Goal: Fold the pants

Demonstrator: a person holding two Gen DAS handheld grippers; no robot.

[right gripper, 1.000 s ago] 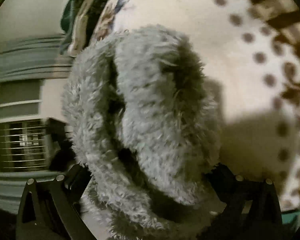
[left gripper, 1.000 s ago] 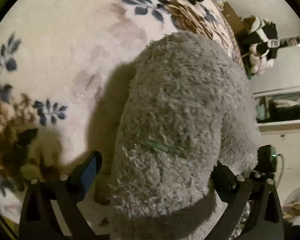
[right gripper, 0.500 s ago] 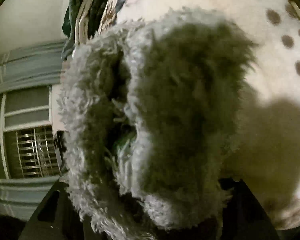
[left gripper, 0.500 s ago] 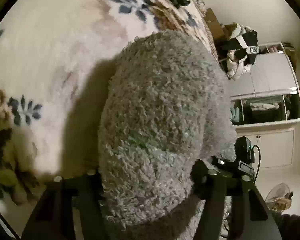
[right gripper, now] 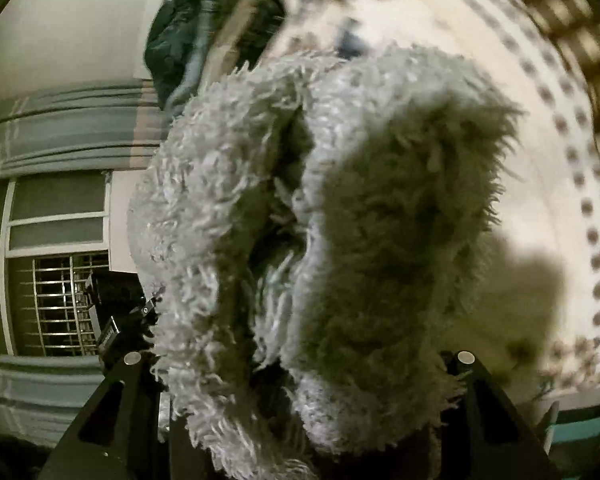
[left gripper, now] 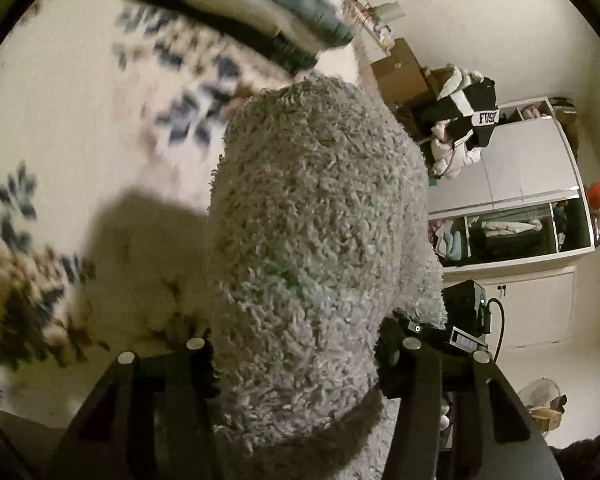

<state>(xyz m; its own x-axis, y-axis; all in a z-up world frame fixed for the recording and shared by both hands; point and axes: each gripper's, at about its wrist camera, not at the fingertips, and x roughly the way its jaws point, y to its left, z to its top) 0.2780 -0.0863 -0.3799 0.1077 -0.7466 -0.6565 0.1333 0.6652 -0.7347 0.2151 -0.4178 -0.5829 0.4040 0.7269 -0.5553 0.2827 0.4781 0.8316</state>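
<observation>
A: A bedroom: floral bedspread (left gripper: 80, 128) below, wardrobe (left gripper: 528, 184) at the far wall, a stack of folded clothes (left gripper: 236, 12) further up the bed.

B: And the tools?

A: A second ago both stood wide around the cloth. Now the left gripper (left gripper: 296, 356) is closing on a thick bunch of the grey fleece pants (left gripper: 320, 220), its pads pressed into the pile, and the right gripper (right gripper: 300, 364) clamps a doubled fold of them (right gripper: 340, 220). Both have lifted; the bedspread looks farther off.

B: Meaning?

A: Likely the pickup is done, and carrying the edge over comes next. The shaggy, bulky, soft pile will sag and compress.
</observation>
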